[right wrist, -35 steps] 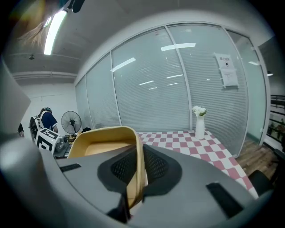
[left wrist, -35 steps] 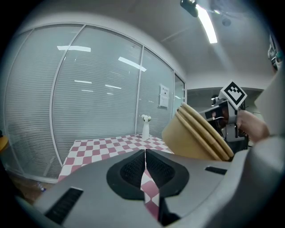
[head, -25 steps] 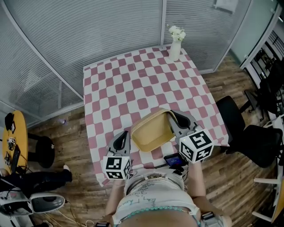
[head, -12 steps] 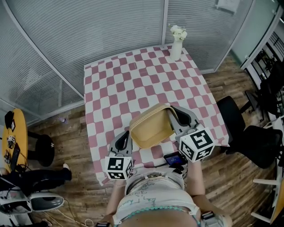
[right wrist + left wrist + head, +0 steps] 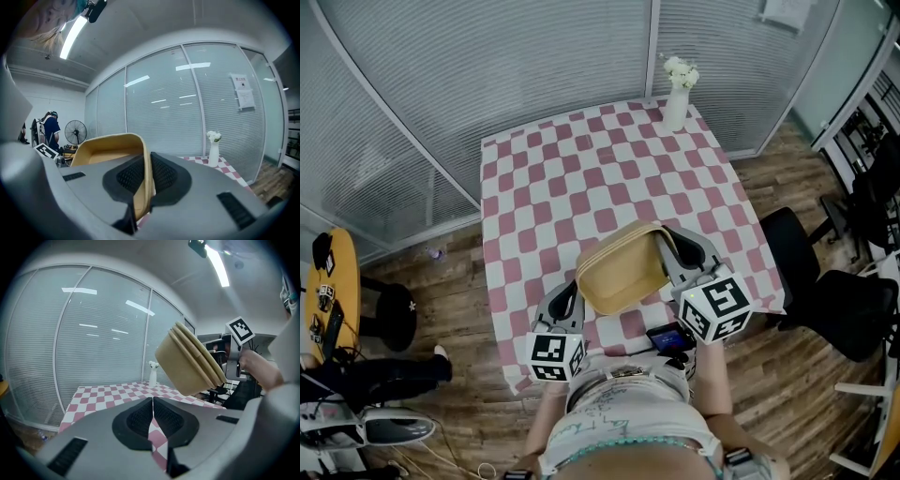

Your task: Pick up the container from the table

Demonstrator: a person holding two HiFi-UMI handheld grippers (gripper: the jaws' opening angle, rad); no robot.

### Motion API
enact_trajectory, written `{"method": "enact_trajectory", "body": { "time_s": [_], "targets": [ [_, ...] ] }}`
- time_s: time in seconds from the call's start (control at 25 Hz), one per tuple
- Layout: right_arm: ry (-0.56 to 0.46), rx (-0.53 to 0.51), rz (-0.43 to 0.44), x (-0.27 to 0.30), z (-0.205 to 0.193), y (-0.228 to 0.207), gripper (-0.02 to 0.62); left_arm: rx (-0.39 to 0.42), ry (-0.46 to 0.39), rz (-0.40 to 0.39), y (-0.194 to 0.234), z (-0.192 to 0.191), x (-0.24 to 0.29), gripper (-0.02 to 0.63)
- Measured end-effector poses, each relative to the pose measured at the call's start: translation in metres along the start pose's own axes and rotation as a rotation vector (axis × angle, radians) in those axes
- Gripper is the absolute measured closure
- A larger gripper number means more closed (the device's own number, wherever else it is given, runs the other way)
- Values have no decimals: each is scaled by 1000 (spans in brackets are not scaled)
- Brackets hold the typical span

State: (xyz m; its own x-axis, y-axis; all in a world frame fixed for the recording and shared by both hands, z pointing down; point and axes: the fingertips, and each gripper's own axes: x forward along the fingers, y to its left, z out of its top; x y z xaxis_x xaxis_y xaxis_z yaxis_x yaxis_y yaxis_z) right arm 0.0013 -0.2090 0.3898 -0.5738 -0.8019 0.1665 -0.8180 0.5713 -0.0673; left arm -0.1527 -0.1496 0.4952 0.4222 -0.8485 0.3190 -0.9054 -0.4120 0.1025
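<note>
Glass walls with closed blinds (image 5: 487, 66) curve round a table in a pink-and-white checked cloth (image 5: 581, 187), with a white vase of white flowers (image 5: 676, 110) at its far corner. The floor is wood plank (image 5: 450, 272). A black office chair (image 5: 848, 300) stands to the right, a round yellow table (image 5: 337, 281) and black stool (image 5: 394, 319) to the left. A strip light (image 5: 219, 266) glows overhead.

The pink-checked table (image 5: 581, 178) bears a flower vase (image 5: 676, 106) at its far corner.

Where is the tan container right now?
Head view: the tan rectangular container is held over the pink-checkered table near its front edge, its wall clamped in the right claw.
</note>
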Motion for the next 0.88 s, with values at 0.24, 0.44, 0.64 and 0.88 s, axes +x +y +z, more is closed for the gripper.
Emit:
{"method": "enact_trajectory", "body": {
  "time_s": [0.24, 0.44, 0.64, 0.88],
  "targets": [
    [10, 11, 1, 1, -3, -4, 578, -1, 13, -6, -4, -2, 3, 589],
    [15, 13, 1, 2, -3, -4, 579, 1, 20, -13, -5, -3, 3, 589],
    [21, 16, 4, 2, -3, -5, 578, 4, 26, -18, -6, -2, 5, 589],
    [22, 19, 7, 0, -5, -7, 579, 5, 27, -22, -10, -3, 6, 589]
  ]
}}
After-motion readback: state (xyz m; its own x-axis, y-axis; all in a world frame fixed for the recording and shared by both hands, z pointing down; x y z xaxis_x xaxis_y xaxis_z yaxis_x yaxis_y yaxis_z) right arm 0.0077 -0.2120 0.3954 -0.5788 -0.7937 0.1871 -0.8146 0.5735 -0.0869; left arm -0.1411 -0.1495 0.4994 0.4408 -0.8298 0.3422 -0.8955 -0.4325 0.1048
